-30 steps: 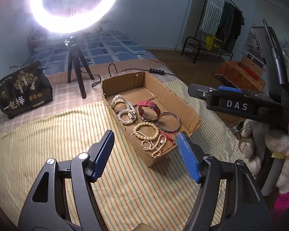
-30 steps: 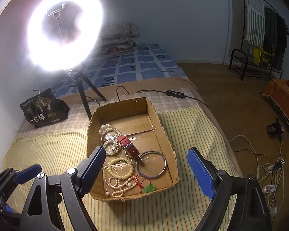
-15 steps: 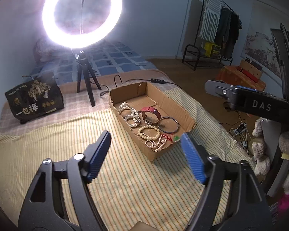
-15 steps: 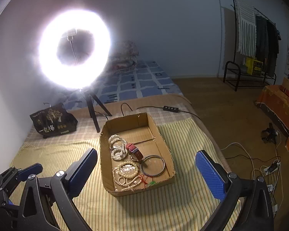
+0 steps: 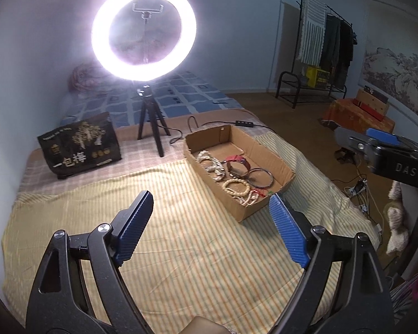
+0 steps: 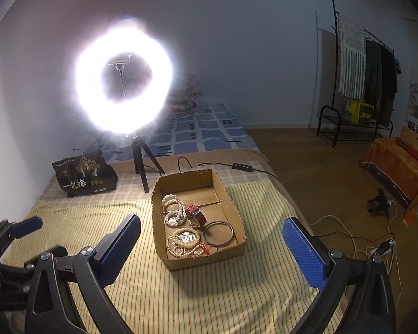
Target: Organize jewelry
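Note:
A shallow cardboard box (image 5: pixel 267 158) (image 6: pixel 237 208) lies on the striped bedspread. In it are white bead bracelets (image 5: pixel 213 162) (image 6: pixel 173 208), a red strap watch (image 5: pixel 237 162) (image 6: pixel 195 215), a dark bangle (image 5: pixel 259 177) (image 6: pixel 218 232), cream bead bracelets (image 5: pixel 237 188) (image 6: pixel 182 240) and a red cord (image 6: pixel 207 249). My left gripper (image 5: pixel 211 229) is open and empty, well short of the box. My right gripper (image 6: pixel 211 250) is open and empty, held back above the box's near end. The right gripper also shows at the left wrist view's right edge (image 5: pixel 381 144).
A lit ring light on a tripod (image 5: pixel 143 30) (image 6: pixel 124 79) stands behind the box. A black printed bag (image 5: pixel 79 144) (image 6: pixel 83 175) sits at the back left. A cable with a switch (image 6: pixel 241 167) runs behind the box. A clothes rack (image 6: pixel 359 69) and floor cables (image 6: pixel 381 245) are to the right.
Both grippers have pulled back and up from the box, which now looks smaller and farther. The jewelry in the box has not moved.

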`<state>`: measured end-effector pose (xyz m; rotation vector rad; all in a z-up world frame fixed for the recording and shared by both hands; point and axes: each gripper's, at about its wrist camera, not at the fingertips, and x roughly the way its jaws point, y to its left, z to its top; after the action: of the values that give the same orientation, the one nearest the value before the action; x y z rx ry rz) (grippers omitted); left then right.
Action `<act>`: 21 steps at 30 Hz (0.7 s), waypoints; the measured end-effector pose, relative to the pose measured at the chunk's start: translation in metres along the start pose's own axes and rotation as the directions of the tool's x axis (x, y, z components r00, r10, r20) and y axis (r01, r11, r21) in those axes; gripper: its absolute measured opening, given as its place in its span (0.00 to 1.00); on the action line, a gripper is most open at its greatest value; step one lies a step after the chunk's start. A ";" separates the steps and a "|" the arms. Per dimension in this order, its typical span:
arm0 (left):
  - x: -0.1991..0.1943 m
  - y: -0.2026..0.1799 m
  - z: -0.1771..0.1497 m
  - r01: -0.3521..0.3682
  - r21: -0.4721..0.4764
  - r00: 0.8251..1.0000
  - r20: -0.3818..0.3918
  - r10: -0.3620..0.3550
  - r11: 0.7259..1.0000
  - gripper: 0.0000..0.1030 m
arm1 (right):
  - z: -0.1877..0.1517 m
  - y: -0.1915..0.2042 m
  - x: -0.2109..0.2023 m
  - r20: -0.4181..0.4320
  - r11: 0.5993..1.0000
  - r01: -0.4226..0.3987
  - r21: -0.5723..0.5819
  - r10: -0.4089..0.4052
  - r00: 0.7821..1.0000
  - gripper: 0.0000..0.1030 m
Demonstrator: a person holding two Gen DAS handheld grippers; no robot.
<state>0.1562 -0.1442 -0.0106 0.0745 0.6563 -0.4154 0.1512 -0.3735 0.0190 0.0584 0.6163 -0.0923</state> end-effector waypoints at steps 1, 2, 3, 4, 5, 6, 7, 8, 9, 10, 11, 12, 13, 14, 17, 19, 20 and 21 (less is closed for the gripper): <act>-0.004 0.002 -0.001 -0.006 -0.003 1.000 0.004 0.006 1.000 0.85 | -0.001 0.000 -0.003 0.004 1.000 -0.002 0.002 0.002 1.000 1.00; -0.006 0.003 -0.001 -0.011 -0.006 1.000 0.006 0.011 1.000 0.85 | -0.002 0.001 -0.006 0.009 1.000 -0.005 0.004 0.005 1.000 1.00; -0.009 0.005 -0.002 -0.016 -0.010 1.000 0.008 0.016 1.000 0.85 | -0.003 0.001 -0.009 0.013 1.000 -0.004 0.003 0.004 1.000 1.00; -0.012 0.006 -0.003 -0.021 -0.012 1.000 0.011 0.022 1.000 0.85 | -0.004 0.002 -0.011 0.018 1.000 0.001 0.001 -0.001 1.000 1.00; -0.014 0.007 -0.004 -0.025 -0.012 1.000 0.013 0.025 1.000 0.85 | -0.005 0.003 -0.013 0.024 1.000 0.008 -0.002 -0.008 1.000 1.00; -0.017 0.007 -0.005 -0.034 -0.011 0.999 0.019 0.034 0.999 0.85 | -0.005 0.004 -0.015 0.031 1.000 0.015 -0.007 -0.015 0.999 1.00; -0.020 0.008 -0.006 -0.042 -0.009 0.999 0.025 0.043 0.999 0.85 | -0.005 0.005 -0.017 0.036 1.000 0.017 -0.010 -0.016 0.999 1.00; -0.022 0.009 -0.007 -0.049 -0.005 0.998 0.030 0.049 0.999 0.86 | -0.006 0.007 -0.018 0.041 1.000 0.021 -0.016 -0.020 0.999 1.00; -0.025 0.009 -0.009 -0.061 -0.001 0.997 0.036 0.061 0.998 0.86 | -0.006 0.008 -0.019 0.046 0.999 0.028 -0.019 -0.027 0.999 1.00; -0.026 0.008 -0.010 -0.073 0.003 0.997 0.038 0.073 0.997 0.87 | -0.006 0.008 -0.021 0.050 0.999 0.031 -0.021 -0.030 0.998 1.00; -0.028 0.009 -0.011 -0.079 0.005 0.996 0.038 0.078 0.997 0.92 | -0.006 0.008 -0.021 0.054 0.999 0.033 -0.024 -0.031 0.998 1.00; -0.028 0.009 -0.011 -0.082 0.007 0.996 0.038 0.081 0.997 0.94 | -0.005 0.009 -0.022 0.057 0.999 0.032 -0.026 -0.030 0.998 1.00; -0.029 0.009 -0.012 -0.085 0.008 0.996 0.040 0.085 0.996 0.98 | -0.005 0.011 -0.023 0.059 0.999 0.032 -0.029 -0.030 0.998 1.00; -0.031 0.009 -0.013 -0.088 0.007 0.995 0.046 0.088 0.996 0.98 | -0.005 0.012 -0.023 0.062 0.999 0.033 -0.032 -0.031 0.998 1.00; -0.033 0.009 -0.015 -0.096 0.012 0.994 0.049 0.095 0.995 0.98 | -0.005 0.015 -0.025 0.074 0.998 0.041 -0.041 -0.038 0.997 1.00; -0.033 0.010 -0.015 -0.101 0.016 0.994 0.047 0.100 0.995 0.99 | -0.005 0.017 -0.026 0.078 0.998 0.043 -0.047 -0.039 0.996 1.00; -0.033 0.010 -0.016 -0.104 0.016 0.994 0.045 0.103 0.994 0.99 | -0.005 0.018 -0.026 0.080 0.998 0.044 -0.048 -0.040 0.996 1.00; -0.033 0.010 -0.016 -0.103 0.013 0.994 0.042 0.103 0.995 0.99 | -0.005 0.019 -0.025 0.082 0.998 0.046 -0.050 -0.042 0.996 1.00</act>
<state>0.1271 -0.1204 -0.0037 0.1136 0.6056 -0.3217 0.1294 -0.3522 0.0298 -0.0091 0.5386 -0.1207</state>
